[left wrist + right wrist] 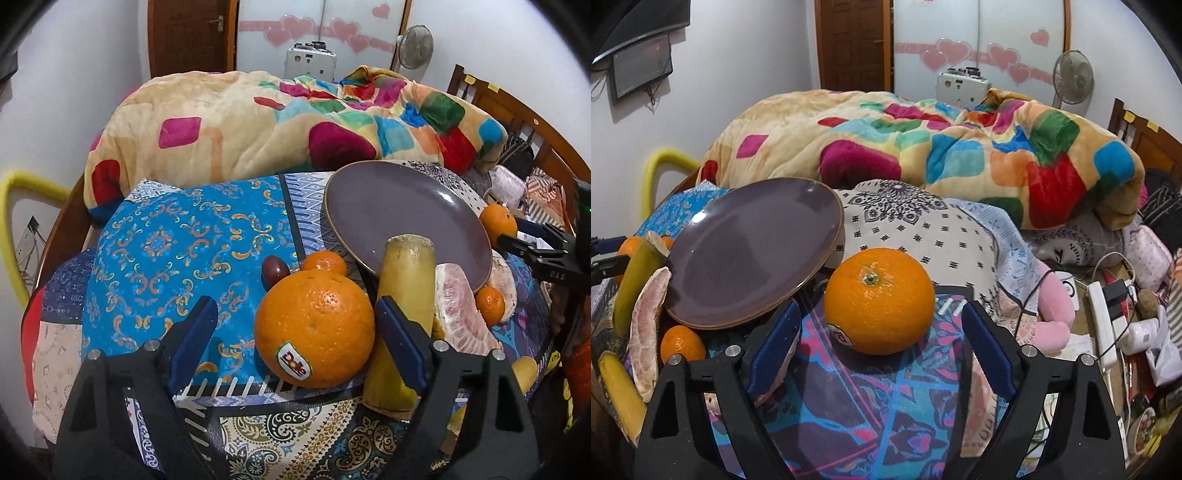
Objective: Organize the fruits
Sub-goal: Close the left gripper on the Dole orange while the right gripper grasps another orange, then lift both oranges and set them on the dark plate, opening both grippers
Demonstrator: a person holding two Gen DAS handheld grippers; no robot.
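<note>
In the left wrist view, a big orange with a Dole sticker (316, 328) lies on the patterned bedsheet between the open fingers of my left gripper (295, 325). Beside it are a yellow sugarcane piece (402, 314), a pomelo wedge (461, 310), small tangerines (325, 262) and a dark red fruit (275, 269). A tilted purple plate (402, 218) leans on them. In the right wrist view, my right gripper (882, 336) is open around a second big orange (881, 301), not touching it. The plate (750, 254) lies to its left.
A colourful quilt (280, 122) is heaped behind the fruits. A power strip and cables (1104, 317) and clutter lie at the right. A pink plush toy (1052, 314) lies right of the second orange. A banana (620, 391) is at the left edge.
</note>
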